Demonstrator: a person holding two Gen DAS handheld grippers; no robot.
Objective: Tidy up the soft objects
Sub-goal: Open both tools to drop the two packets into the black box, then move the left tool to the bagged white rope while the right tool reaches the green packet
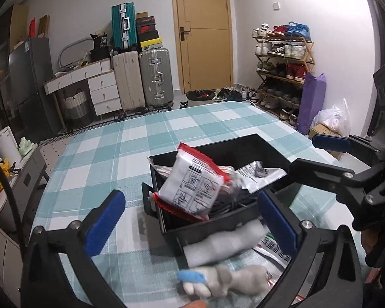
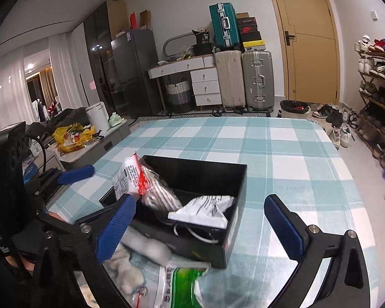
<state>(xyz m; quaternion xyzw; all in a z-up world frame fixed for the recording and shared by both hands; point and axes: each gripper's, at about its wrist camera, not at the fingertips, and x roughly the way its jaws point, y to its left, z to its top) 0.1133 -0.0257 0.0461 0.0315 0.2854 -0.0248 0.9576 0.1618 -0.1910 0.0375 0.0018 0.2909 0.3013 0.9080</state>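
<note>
A black box (image 1: 246, 151) (image 2: 233, 220) stands on the checked tablecloth and holds soft packets: a white packet with red edges (image 1: 192, 184) (image 2: 131, 177), a striped grey bundle (image 2: 159, 197) and a crumpled white printed bag (image 1: 261, 177) (image 2: 205, 211). In front of the box lie a blurred grey-white plush toy (image 1: 225, 264) (image 2: 131, 267) and a green-and-white packet (image 2: 182, 285). My left gripper (image 1: 190, 220) is open and empty, above the plush and the box's near wall. My right gripper (image 2: 200, 228) is open and empty over the box's near edge.
The table with the teal checked cloth (image 2: 282, 154) extends beyond the box. Suitcases (image 1: 141, 79), a white drawer desk (image 1: 89, 84), a wooden door (image 1: 205, 30) and a shoe rack (image 1: 282, 69) stand behind. A side cabinet with yellow bags (image 2: 71, 136) is at the left.
</note>
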